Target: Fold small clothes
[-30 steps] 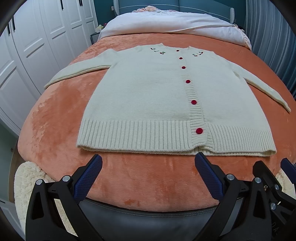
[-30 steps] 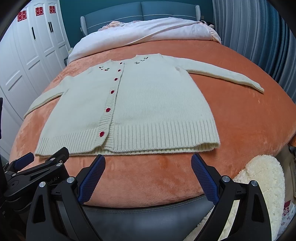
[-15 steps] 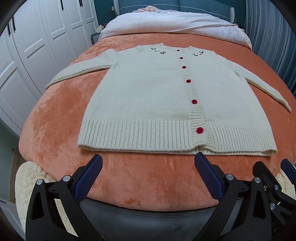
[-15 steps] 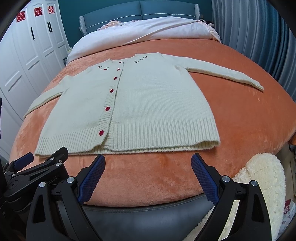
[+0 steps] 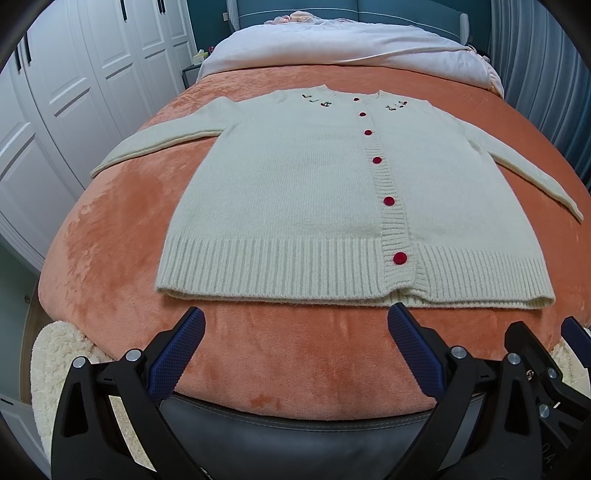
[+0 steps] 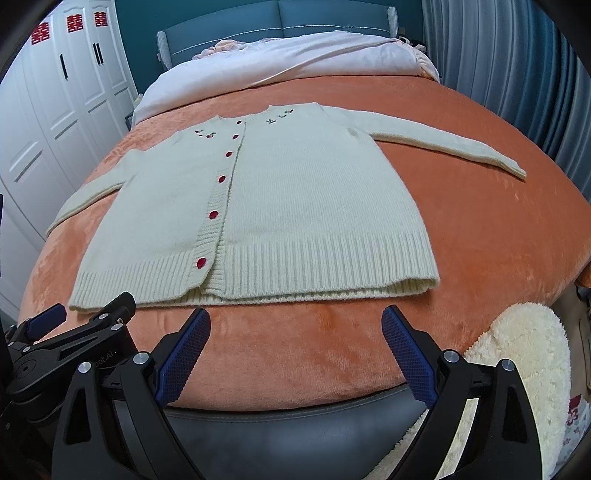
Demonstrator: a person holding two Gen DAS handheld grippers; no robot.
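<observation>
1. The cream knit cardigan (image 5: 295, 192) lies flat and buttoned on the orange blanket (image 5: 110, 258), sleeves spread toward 9 and 3 o'clock.
2. The left gripper (image 5: 295, 343) and right gripper (image 6: 295, 343) both hover short of the hem, jaws wide, holding nothing.
3. It looks soft, light and stretchy; pinch a sleeve cuff (image 6: 513, 171) or the ribbed hem corners.

A home bedroom: bed (image 5: 110, 258), padded headboard (image 6: 277, 22), white wardrobes (image 5: 74, 74).
</observation>
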